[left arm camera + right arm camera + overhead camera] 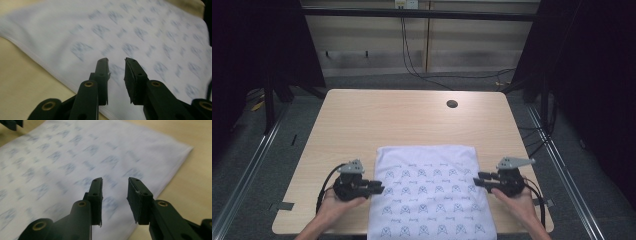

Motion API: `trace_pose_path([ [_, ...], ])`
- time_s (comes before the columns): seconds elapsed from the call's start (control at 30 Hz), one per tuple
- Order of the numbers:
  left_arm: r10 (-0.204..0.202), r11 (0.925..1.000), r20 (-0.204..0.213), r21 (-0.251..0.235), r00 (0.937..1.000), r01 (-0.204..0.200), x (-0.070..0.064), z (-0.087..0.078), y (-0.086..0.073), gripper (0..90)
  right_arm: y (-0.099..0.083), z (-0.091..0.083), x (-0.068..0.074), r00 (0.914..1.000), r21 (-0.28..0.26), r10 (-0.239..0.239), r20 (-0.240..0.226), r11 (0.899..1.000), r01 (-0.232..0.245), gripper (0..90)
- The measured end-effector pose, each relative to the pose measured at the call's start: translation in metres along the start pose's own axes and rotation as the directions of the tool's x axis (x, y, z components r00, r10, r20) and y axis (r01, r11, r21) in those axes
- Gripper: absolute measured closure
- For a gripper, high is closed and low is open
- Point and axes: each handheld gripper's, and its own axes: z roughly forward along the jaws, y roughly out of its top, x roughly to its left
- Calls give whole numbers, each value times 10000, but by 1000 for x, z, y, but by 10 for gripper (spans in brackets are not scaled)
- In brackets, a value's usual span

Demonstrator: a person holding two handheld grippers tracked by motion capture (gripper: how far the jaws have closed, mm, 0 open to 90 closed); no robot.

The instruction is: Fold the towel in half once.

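While folded white cloth [428,192] overhangs table [362,120] near edge, left gripper [376,188] and right gripper [480,179] flank its sides, jaws slightly parted, empty; far half bare, round hole [452,104] far right

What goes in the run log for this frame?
left gripper: open, at cloth left edge | right gripper: open, at right edge | cloth: flat on table

Wooden table [362,120] with hole [452,104]; possibly cables [412,60] behind.
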Motion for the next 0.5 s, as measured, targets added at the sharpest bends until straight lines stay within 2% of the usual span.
trace_pose_path([
  [0.07, -261, 9994, -178, -230, 9995, 257, 13, 4, 10, 741, 14, 12, -15, 9992, 64, -137, 381, 9999, 135, 645],
  [0.17, -41, 9987, -640, -518, 9979, 8, 28, 9, 22, 744, 31, 32, -39, 9981, 118, 121, 606, 9998, -129, 606],
  [0.2, -97, 9982, -760, -594, 9971, 52, 34, 12, 26, 738, 34, 37, -46, 9983, 102, 280, 509, 9995, -285, 600],
  [0.23, -370, 9971, -820, -687, 9959, 314, 42, 15, 30, 735, 37, 43, -55, 9980, 9, 525, 352, 9986, -525, 600],
  [0.3, -450, 9966, -1093, -742, 9930, 370, 51, 20, 34, 721, 43, 58, -71, 9962, 71, 762, 412, 9970, -766, 602],
  [0.33, -661, 9955, -1164, -758, 9910, 575, 59, 23, 37, 717, 45, 62, -74, 9954, 115, 824, 488, 9965, -830, 602],
  [0.43, -905, 9932, -1304, -849, 9873, 798, 74, 31, 41, 702, 47, 74, -81, 9939, -49, 978, 504, 9952, -977, 597],
  [0.5, -828, 9934, -1363, -898, 9872, 709, 80, 33, 44, 691, 47, 80, -81, 9944, 125, 865, 606, 9961, -874, 585],
])
